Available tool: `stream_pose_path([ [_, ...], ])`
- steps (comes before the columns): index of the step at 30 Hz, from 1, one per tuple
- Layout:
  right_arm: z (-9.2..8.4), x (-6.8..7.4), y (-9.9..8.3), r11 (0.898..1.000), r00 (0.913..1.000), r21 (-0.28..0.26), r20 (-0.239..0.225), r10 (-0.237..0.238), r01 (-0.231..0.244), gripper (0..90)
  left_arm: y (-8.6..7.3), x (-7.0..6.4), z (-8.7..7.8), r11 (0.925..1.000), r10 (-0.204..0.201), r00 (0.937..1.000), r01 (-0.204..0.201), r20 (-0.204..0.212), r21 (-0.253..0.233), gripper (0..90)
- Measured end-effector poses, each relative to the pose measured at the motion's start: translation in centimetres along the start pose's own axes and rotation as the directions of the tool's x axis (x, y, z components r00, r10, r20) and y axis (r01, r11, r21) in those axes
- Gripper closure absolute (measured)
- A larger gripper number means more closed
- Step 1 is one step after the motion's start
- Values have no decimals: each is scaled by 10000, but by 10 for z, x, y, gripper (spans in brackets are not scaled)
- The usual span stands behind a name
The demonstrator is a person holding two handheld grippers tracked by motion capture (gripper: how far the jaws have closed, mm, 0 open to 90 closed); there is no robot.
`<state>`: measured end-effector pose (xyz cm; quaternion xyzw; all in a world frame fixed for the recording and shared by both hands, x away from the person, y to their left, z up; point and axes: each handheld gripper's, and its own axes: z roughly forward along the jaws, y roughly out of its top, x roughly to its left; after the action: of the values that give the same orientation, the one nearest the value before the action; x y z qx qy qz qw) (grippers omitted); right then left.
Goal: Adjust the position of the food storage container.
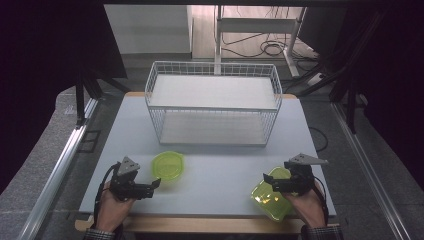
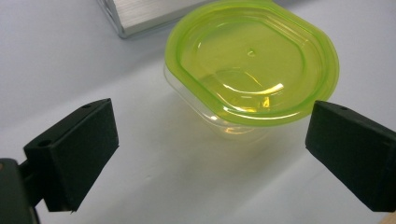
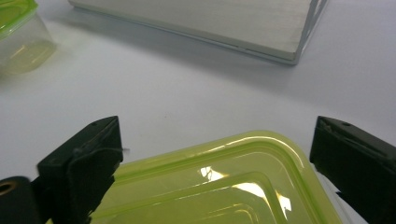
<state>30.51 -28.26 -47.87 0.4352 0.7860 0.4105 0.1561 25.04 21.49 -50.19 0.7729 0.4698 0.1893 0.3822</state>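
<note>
Near table's front edge, both hands low: left gripper (image 1: 156,184) wide by oval container (image 1: 168,165), right gripper (image 1: 267,181) wide over rectangular container (image 1: 267,199).

A white wire basket rack (image 1: 214,102) with two flat shelves stands on the grey table (image 1: 125,130), toward its far edge and about midway across; beyond the rack a white metal frame (image 1: 255,25) stands on the floor; black cables (image 1: 272,48) lie coiled beside that frame's right leg.
</note>
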Motion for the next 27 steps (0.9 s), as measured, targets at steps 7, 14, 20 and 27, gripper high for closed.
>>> stream_pose_path([
  [7,2,-1,-2,9999,9999,136,70,83,-84,68,0,0,-1,9998,62,9999,-60,84,-194,58],
  [14,3,-1,-3,9997,10000,257,-20,-25,26,71,1,-2,-7,9982,246,9997,-242,70,-555,179],
  [20,3,1,-2,9994,9999,347,94,-56,53,70,8,-13,-13,9958,557,9963,-506,662,-759,378],
  [27,3,1,-2,9997,9995,221,286,-109,103,74,18,-32,-11,9948,840,9922,-781,925,-650,621],
])
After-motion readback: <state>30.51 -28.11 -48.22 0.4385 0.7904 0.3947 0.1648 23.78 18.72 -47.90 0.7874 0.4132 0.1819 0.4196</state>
